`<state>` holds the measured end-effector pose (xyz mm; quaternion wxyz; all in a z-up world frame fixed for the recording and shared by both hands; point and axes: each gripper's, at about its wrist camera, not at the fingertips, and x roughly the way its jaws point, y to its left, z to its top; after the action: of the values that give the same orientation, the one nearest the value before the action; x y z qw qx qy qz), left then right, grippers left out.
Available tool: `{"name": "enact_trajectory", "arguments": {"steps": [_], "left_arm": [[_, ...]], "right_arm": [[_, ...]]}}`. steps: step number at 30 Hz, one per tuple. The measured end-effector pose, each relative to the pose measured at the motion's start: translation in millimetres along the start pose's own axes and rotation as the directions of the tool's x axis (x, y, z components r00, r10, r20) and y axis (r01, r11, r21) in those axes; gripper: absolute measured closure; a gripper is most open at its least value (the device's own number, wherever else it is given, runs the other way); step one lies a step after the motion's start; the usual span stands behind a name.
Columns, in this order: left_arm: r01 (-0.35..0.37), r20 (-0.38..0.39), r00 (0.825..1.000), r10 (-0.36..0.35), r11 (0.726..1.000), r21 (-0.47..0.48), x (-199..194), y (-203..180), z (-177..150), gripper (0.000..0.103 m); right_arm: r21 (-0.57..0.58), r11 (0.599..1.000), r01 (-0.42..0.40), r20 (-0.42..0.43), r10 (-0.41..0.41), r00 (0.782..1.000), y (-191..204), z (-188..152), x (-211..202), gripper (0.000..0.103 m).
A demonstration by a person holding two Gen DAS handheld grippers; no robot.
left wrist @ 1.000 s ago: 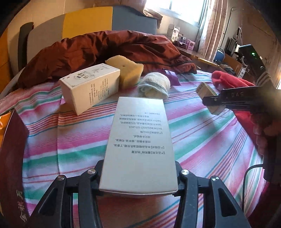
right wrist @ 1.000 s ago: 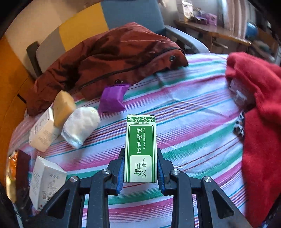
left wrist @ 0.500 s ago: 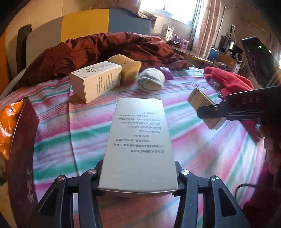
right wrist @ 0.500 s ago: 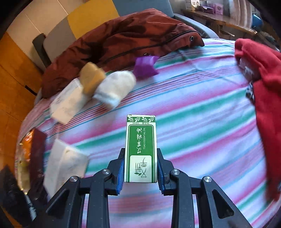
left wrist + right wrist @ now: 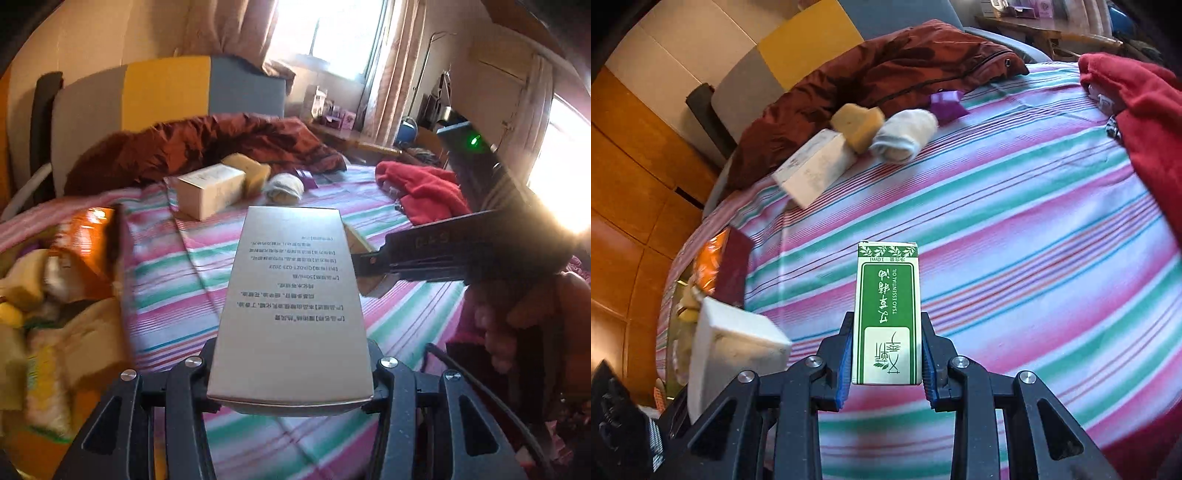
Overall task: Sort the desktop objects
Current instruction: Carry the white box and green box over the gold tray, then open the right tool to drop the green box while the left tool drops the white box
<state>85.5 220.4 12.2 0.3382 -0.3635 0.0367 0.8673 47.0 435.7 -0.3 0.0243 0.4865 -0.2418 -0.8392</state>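
My left gripper (image 5: 291, 373) is shut on a long silver-grey box (image 5: 291, 306) with printed text, held above the striped cloth. My right gripper (image 5: 886, 354) is shut on a small green and white essential oil box (image 5: 886, 314), also held above the cloth. The right gripper also shows in the left wrist view (image 5: 369, 269), to the right of the silver box. The silver box also shows in the right wrist view (image 5: 731, 343) at the lower left. A cream box (image 5: 210, 190), a yellow sponge (image 5: 251, 171) and a rolled white sock (image 5: 284, 186) lie at the far side.
A dark red jacket (image 5: 207, 144) lies at the back, red clothing (image 5: 424, 188) at the right. A purple packet (image 5: 945, 105) lies by the sock. An orange bag and a dark red box (image 5: 733, 262) with snack packs (image 5: 40, 295) sit at the left edge.
Both grippers have drawn back and up from the cloth with their boxes still held. The left view has swung left, bringing the snack packs at the left edge into sight.
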Motion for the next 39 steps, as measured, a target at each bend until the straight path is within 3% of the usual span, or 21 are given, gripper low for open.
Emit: {"name": "enact_trajectory", "arguments": {"steps": [10,14,19,26,33,35,37,39], "left_arm": [[-0.083,0.051,0.995,0.091,0.987,-0.135,-62.9,72.1,-12.9,0.052],[-0.141,0.040,0.988,0.152,0.968,-0.208,-81.6,110.5,-24.1,0.052],[-0.172,-0.016,0.985,0.174,0.946,-0.277,-94.2,155.6,-42.0,0.052],[-0.220,-0.059,0.976,0.212,0.946,-0.239,-97.0,183.8,-55.3,0.052],[-0.255,-0.151,0.962,0.228,0.948,-0.191,-79.6,192.1,-66.8,0.051],[-0.247,-0.157,0.964,0.216,0.945,-0.215,-82.0,193.6,-68.2,0.051],[-0.229,-0.152,0.969,0.195,0.940,-0.253,-86.4,196.3,-70.4,0.050],[-0.209,-0.130,0.975,0.178,0.934,-0.289,-94.4,198.2,-71.8,0.050]], "right_arm": [[-0.111,0.987,-0.119,-0.028,0.116,0.993,77.2,-29.9,1.9,0.072],[-0.180,0.969,-0.168,-0.053,0.162,0.985,112.6,-38.9,1.8,0.072],[-0.287,0.933,-0.217,-0.106,0.194,0.975,158.5,-54.1,9.7,0.072],[-0.427,0.876,-0.222,-0.173,0.162,0.972,211.7,-77.7,33.2,0.072],[-0.440,0.877,-0.194,-0.194,0.119,0.974,227.3,-86.4,55.8,0.071],[-0.431,0.881,-0.194,-0.192,0.120,0.974,229.5,-85.5,57.5,0.066],[-0.422,0.885,-0.196,-0.180,0.130,0.975,227.7,-84.4,53.7,0.054],[-0.418,0.887,-0.196,-0.175,0.133,0.976,225.7,-83.9,50.6,0.053]]}}
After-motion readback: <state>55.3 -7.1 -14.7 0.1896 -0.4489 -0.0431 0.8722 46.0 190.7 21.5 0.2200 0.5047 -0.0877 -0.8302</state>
